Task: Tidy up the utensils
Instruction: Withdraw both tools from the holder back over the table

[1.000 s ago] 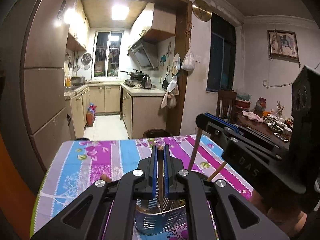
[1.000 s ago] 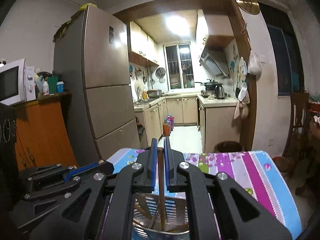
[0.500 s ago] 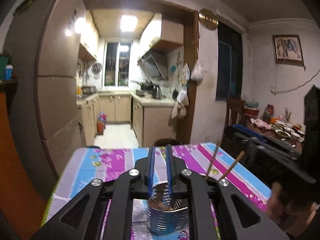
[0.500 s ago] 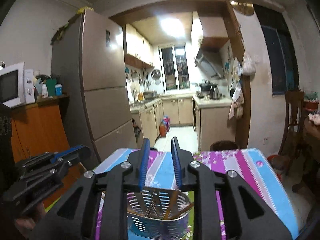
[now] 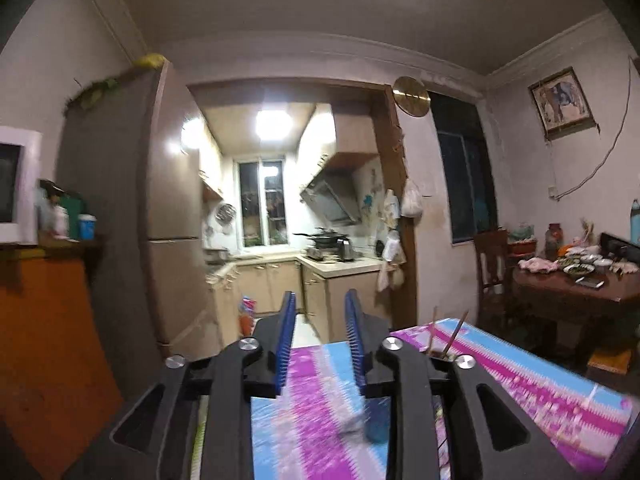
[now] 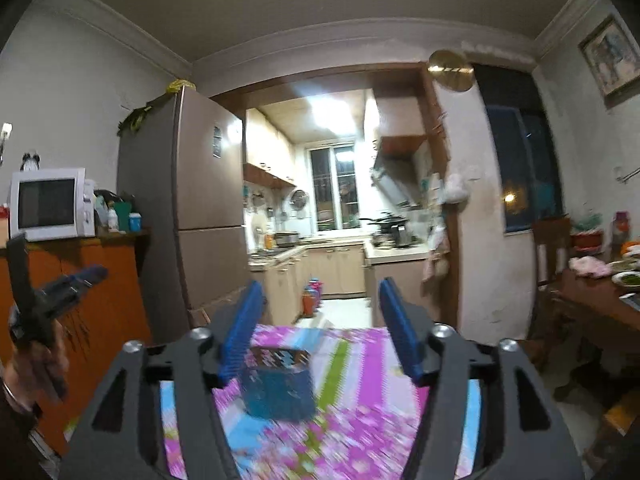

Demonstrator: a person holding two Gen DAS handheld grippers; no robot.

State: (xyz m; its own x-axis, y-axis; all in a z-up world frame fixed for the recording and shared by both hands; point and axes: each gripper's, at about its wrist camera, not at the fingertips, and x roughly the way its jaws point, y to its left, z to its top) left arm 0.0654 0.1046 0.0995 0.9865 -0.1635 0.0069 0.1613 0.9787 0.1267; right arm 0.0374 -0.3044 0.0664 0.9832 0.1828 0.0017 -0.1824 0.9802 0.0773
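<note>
In the left wrist view the left gripper [image 5: 320,316] points level over a table [image 5: 520,372] spread with a striped floral cloth; its blue-padded jaws stand apart with nothing between them, and they have just been opening; two wooden chopsticks [image 5: 456,332] stick up at a slant just past the right finger, their lower ends hidden behind it, so the holder they stand in cannot be seen here; the near cloth is blurred; beyond lie a tall fridge [image 5: 168,208], a lit kitchen doorway and, to the right, a dark wooden dining table [image 5: 576,288] crowded with dishes.

In the right wrist view the right gripper [image 6: 320,300] also points level, its jaws wide apart and gripping nothing, having just been opening; a perforated metal utensil holder [image 6: 278,384] stands on the cloth between and below the fingers, blurred, apart from both pads; at the left edge a hand [image 6: 36,364] holds the other gripper, seen from the side against an orange cabinet [image 6: 108,280]; a white microwave [image 6: 50,204] sits on top.
</note>
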